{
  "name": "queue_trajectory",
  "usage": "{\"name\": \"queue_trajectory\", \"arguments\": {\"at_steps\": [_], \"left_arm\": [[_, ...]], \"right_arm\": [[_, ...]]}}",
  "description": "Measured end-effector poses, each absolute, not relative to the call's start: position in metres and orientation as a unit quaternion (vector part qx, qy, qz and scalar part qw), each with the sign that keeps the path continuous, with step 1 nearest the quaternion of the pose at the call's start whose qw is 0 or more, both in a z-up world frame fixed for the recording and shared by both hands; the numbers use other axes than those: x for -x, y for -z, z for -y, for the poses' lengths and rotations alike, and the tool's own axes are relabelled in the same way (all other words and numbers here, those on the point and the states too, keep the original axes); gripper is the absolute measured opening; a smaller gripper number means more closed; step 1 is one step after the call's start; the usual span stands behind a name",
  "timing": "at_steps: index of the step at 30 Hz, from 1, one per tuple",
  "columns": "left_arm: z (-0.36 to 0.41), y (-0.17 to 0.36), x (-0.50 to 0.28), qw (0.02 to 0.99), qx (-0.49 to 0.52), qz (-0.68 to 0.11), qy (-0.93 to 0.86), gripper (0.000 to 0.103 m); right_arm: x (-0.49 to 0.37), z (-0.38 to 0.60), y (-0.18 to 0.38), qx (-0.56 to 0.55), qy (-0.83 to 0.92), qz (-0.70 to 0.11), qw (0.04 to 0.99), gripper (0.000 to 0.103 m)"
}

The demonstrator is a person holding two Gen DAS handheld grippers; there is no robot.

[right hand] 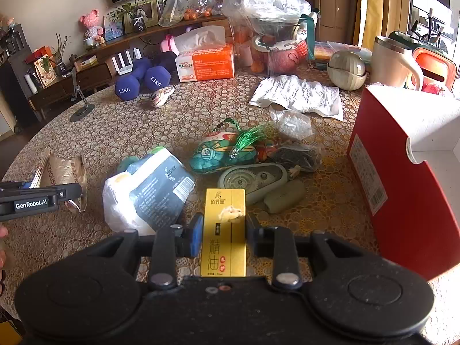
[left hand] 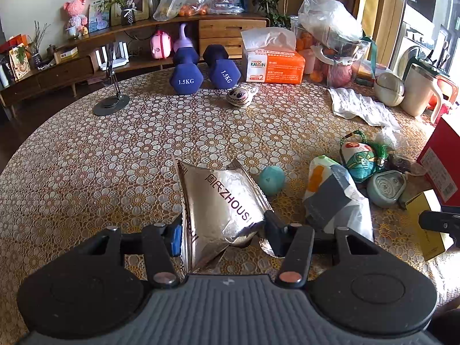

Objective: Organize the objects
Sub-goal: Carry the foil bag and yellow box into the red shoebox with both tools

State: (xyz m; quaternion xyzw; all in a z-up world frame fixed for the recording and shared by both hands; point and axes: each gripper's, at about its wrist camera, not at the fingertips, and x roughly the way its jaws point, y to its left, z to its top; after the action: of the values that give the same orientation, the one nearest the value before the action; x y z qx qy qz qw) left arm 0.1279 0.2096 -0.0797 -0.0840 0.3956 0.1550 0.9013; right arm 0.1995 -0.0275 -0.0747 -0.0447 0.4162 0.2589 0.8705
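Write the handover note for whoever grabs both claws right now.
Left claw: shut on the silver foil pouch.
Right claw: shut on the yellow box.
On the table: white-grey packet, green embroidered pouch, tape dispenser; open red box stands at right.
Done: both items gripped.
Left: place both, then sort the rest; destination not shown.

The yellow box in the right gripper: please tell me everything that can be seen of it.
The yellow box is a small, slim carton, apparently glossy cardboard, printed with dark Chinese characters, a small logo at its far end and red marks near its close end. A pale torn scrap sticks to its face. It lies lengthwise between the pads of the right gripper, which press on its long sides, pointing away from the camera, above the patterned tablecloth.
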Motion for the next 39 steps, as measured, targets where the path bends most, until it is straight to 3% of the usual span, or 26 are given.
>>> {"name": "queue_trajectory", "arguments": {"at_steps": [20, 39], "left_arm": [[-0.088, -0.026, -0.141, 0.933, 0.03, -0.357, -0.018, 0.054], [0.069, -0.033, -0.236, 0.924, 0.013, -0.371, 0.086, 0.054]], "right_arm": [[-0.2, 0.124, -0.013, 0.01, -0.265, -0.37, 0.89, 0.029], [-0.255, 0.25, -0.021, 0.006, -0.183, -0.358, 0.916, 0.029]]}}
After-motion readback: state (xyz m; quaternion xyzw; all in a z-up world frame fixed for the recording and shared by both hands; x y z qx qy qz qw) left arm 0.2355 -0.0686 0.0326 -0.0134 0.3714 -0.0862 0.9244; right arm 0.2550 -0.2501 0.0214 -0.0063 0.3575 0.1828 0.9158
